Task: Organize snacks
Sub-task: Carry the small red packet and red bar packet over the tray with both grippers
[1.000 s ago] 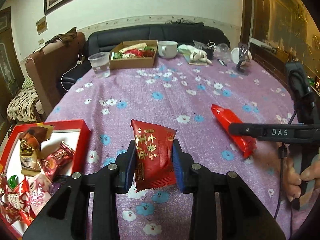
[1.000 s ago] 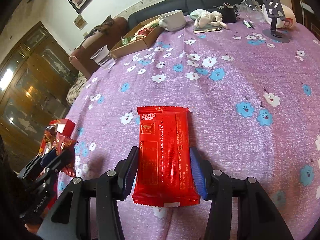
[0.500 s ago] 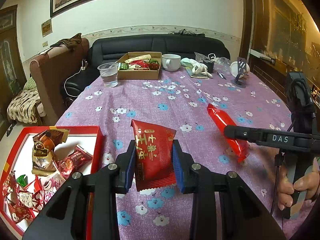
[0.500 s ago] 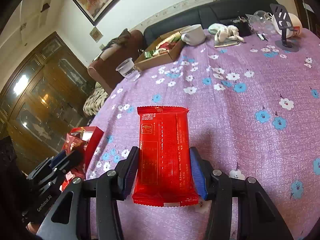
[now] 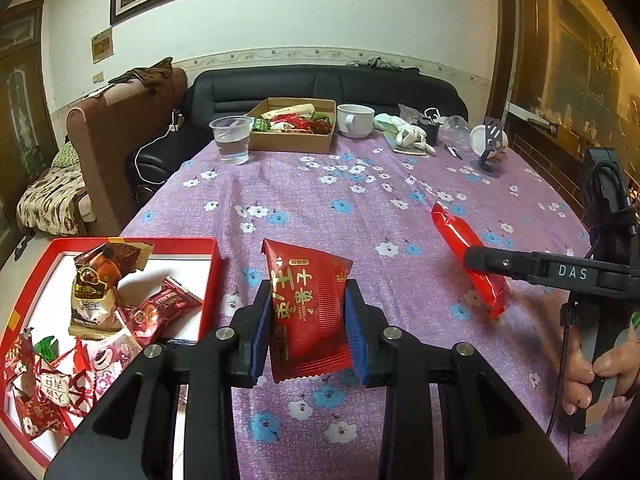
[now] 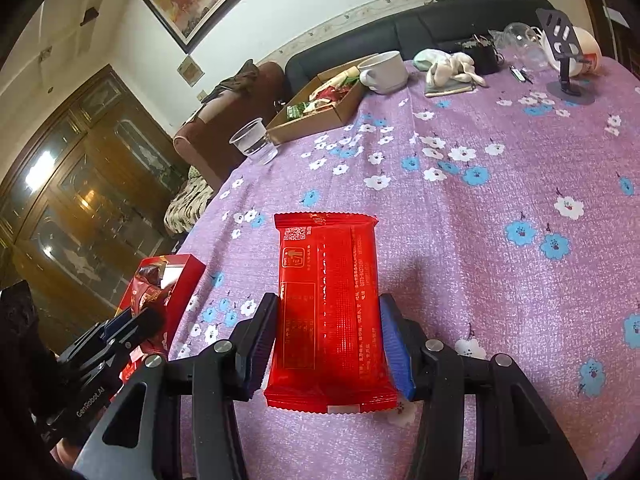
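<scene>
Dark red foil snack pouch with gold lettering [image 5: 310, 312], centre of the left wrist view: clamped between the left gripper [image 5: 308, 338] jaws, off the purple flowered tabletop [image 5: 360, 208]. Flat bright red plastic snack packet [image 6: 330, 312], lower centre of the right wrist view: right gripper [image 6: 328, 344] jaws clenched on its long edges. Red cardboard tray of wrapped snacks [image 5: 36, 264] lower left, at the tabletop edge.

We see open purple tablecloth [image 6: 500, 240] mid-table; red tray [image 5: 208, 280] crowds near left, cup [image 5: 232, 140], cardboard box [image 5: 292, 140], mug [image 5: 355, 120] block far edge.
</scene>
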### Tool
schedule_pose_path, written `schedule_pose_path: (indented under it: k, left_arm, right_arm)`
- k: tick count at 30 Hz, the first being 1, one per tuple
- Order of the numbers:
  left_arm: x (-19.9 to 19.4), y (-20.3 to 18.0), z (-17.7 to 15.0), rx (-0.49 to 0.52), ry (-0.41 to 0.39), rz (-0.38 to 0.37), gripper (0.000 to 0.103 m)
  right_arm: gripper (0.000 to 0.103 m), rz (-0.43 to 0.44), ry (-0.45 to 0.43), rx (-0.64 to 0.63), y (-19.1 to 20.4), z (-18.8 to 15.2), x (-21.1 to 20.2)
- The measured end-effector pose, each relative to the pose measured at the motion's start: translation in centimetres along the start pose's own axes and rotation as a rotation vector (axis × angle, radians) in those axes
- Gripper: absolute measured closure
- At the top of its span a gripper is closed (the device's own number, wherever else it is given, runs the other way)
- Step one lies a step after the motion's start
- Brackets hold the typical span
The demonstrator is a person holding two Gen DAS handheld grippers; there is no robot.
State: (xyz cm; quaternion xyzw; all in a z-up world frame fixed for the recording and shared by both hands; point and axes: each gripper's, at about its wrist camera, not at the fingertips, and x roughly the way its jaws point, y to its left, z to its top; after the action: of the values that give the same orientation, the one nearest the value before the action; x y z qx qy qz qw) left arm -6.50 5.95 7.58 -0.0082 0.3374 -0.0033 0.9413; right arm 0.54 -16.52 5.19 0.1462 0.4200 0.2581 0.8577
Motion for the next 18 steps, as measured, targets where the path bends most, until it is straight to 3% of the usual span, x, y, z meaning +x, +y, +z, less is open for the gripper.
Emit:
schedule_pose_path:
  k: [4, 8, 18]
  left_arm:
    - [-0.9, 1.1, -0.1, -0.006, -0.025, 0.022, 0.072]
    - [-1.9, 2.7, 0.0, -0.025, -0.052, 0.045, 0.072]
    - [-4.0, 9.0, -1.3, -0.114, -0.098, 0.135, 0.072]
  right_arm:
    - [0.052, 0.010, 0.003, -0.022, 1.9, -0.3, 0.1]
    - [0.052, 0.072, -0.008, -0.056, 5.4, -0.8, 0.4]
    - [0.053, 0.179, -0.026, -0.118, 13.2, -2.0, 2.6]
